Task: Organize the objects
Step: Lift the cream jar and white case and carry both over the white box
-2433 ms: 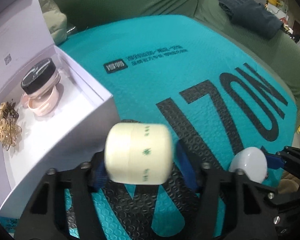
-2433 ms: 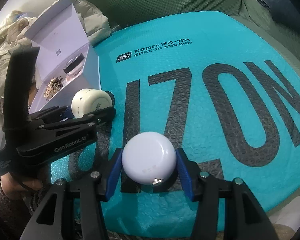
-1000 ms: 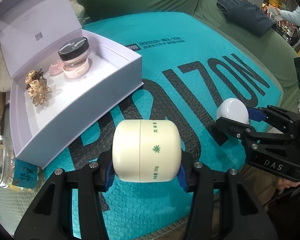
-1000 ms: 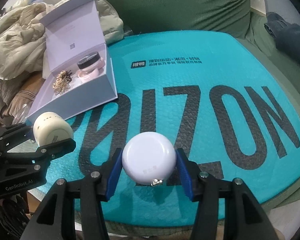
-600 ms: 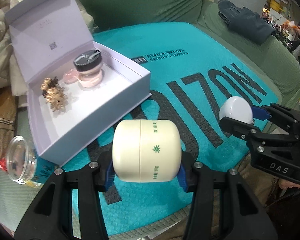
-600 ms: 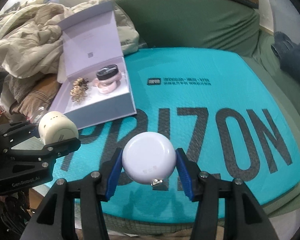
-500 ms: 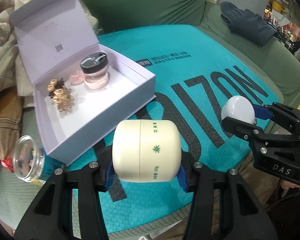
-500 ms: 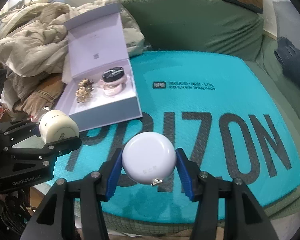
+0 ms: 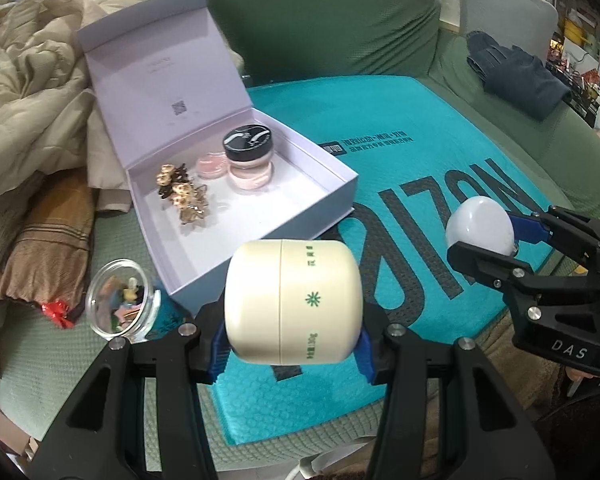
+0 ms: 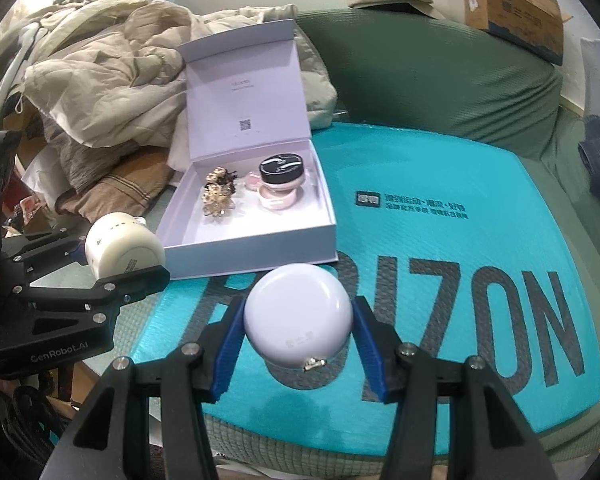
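The left tool (image 9: 292, 346) is clamped on a cream jar (image 9: 292, 300) lying on its side between the blue pads, held in the air above the near edge of the teal mat (image 9: 400, 152). The right tool (image 10: 298, 342) is clamped on a round white case (image 10: 298, 316), also held above the mat's near edge, to the right of the left tool. Just left of the cream jar, a small glass jar (image 9: 120, 304) lies tipped on the green sofa cover (image 9: 40, 360) beside the mat. Beyond the two tools, an open lilac box (image 9: 236, 204) sits on the left part of the mat, its lid standing up at the far side. Inside it are a gold hair clip (image 9: 182, 196), a black-lidded pink jar (image 9: 249, 156) and a small pink pot (image 9: 210, 159) touching that jar. Crumpled beige bedding (image 10: 100, 92) is piled to the far left, and dark blue cloth (image 9: 516, 72) lies far right on the sofa.
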`<state>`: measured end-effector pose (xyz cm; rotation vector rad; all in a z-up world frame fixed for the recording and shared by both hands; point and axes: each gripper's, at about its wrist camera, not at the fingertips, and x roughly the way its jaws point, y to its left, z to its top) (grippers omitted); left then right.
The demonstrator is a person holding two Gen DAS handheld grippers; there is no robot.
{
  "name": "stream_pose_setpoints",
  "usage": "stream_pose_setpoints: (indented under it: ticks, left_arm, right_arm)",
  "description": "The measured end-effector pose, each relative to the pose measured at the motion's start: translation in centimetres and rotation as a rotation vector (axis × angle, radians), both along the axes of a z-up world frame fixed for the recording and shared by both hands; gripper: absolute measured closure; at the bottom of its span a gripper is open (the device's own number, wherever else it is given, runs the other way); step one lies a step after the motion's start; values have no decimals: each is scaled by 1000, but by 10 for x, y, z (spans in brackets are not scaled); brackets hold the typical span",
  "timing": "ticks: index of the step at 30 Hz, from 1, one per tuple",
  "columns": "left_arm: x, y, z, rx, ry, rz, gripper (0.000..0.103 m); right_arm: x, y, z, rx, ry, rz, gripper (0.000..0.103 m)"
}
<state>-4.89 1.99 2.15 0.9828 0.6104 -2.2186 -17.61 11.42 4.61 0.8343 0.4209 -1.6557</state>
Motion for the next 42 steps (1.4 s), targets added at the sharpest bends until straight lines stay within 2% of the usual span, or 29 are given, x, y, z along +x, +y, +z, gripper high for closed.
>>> stream_pose_setpoints:
  ticks: [9, 25, 42]
  left_arm:
    - [15, -7, 6, -9, 8, 24, 55]
    - [2, -44, 0, -5, 2, 13, 55]
    - [-9, -101, -27, 19, -33, 17, 55]
  right_arm:
    - [10, -14, 10, 0, 16, 39, 49]
    - [-7, -66, 13, 23, 22, 90, 49]
    - [-17, -135, -8, 59, -18, 147, 49]
